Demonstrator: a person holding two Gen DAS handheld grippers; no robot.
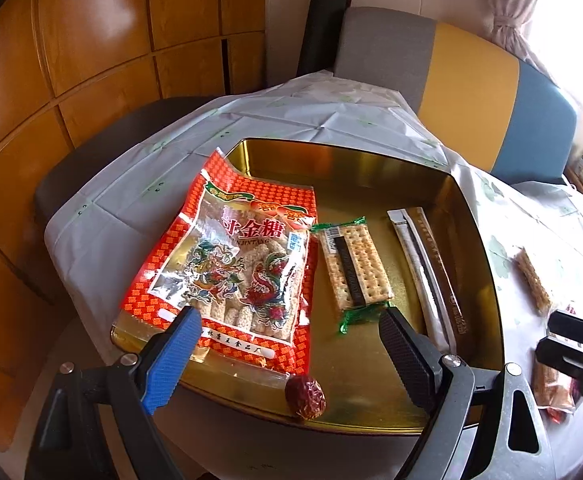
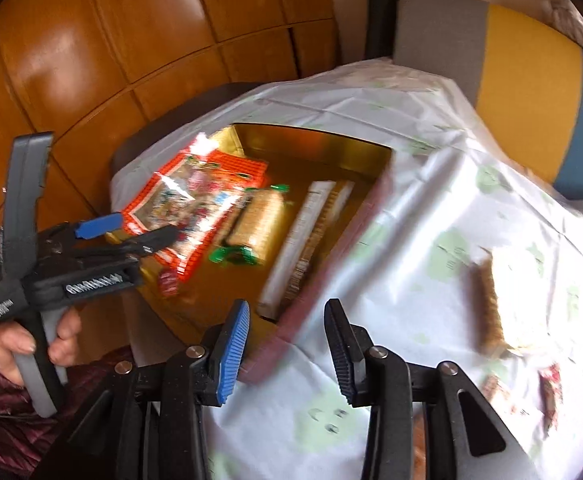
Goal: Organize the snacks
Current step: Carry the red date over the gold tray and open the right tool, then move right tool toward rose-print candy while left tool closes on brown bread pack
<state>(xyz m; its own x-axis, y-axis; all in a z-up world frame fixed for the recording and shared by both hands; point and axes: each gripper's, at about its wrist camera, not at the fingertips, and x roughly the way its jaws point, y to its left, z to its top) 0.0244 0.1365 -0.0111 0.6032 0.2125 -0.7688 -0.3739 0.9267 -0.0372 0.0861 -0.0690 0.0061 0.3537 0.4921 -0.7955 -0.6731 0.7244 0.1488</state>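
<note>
A table draped in a pale floral tablecloth (image 1: 139,208) is seen before wooden panelling, a striped chair behind it. The left gripper (image 1: 287,336) is held over the near edge of a gold tin (image 1: 371,176), jaws spread wide, nothing between them. Just beyond its blue finger lies a red candy bag (image 1: 235,264); a cracker pack (image 1: 353,264) and long sachets (image 1: 427,272) are laid beside it, all inside the tin. A red date (image 1: 305,396) sits at the tin's near rim. The right gripper (image 2: 287,336) is held over the cloth beside the tin, jaws partly apart and empty. A wrapped bar (image 2: 495,308) lies on the cloth to its right.
</note>
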